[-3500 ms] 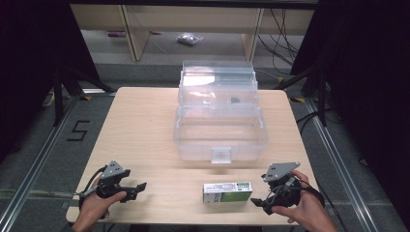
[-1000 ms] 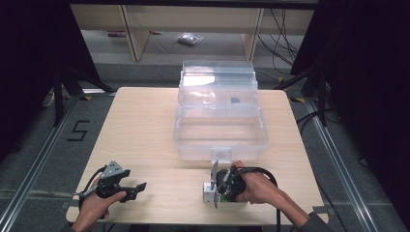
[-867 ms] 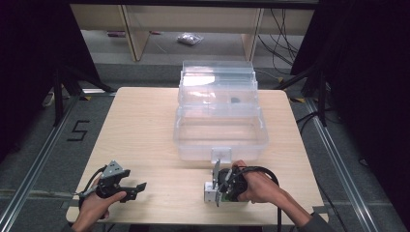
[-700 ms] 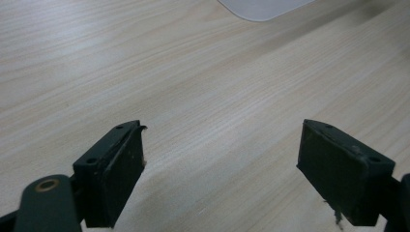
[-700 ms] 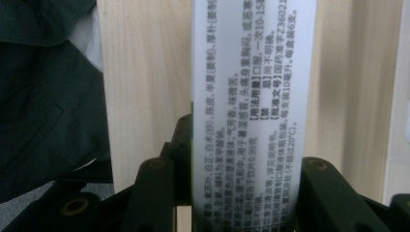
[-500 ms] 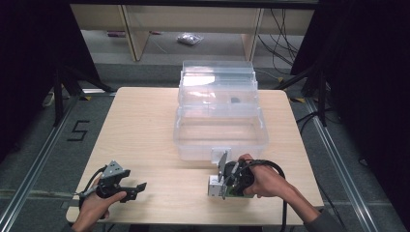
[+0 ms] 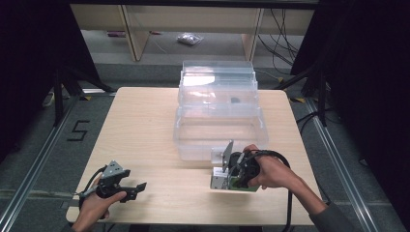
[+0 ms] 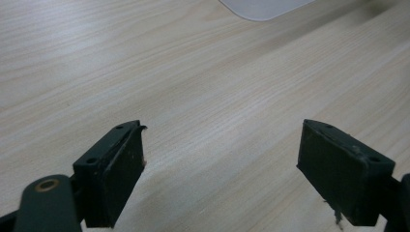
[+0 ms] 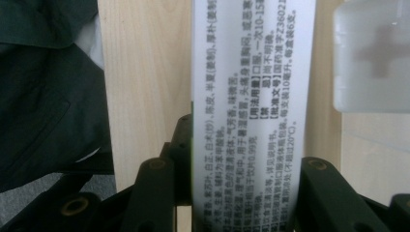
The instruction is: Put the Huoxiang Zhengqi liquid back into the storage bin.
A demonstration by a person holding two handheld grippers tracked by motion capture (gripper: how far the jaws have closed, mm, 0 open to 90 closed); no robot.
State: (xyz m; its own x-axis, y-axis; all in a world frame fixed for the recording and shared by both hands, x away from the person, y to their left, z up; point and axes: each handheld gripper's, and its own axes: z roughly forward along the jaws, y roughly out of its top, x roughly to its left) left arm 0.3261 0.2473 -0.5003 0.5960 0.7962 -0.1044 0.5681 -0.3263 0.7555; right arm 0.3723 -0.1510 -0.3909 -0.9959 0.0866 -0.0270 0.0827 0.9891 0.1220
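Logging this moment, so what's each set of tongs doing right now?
Left tongs: open, empty, over the bare wooden table.
Right tongs: shut on the white medicine box, near the clear plastic bin.

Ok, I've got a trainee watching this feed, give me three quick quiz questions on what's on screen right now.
1. True or false: the left gripper is clamped on something.
2. Which thing sits between the jaws of the right gripper?
A. the clear plastic bin
B. the white printed box
C. a cable
3. Fill in: on the table, the clear plastic bin stands on the ___ side of the box, seen from the person.

Key
1. False: in the left gripper view the jaws stand wide apart over bare wood.
2. B: the white printed box runs up between the two jaws, which stand against its sides.
3. Far.
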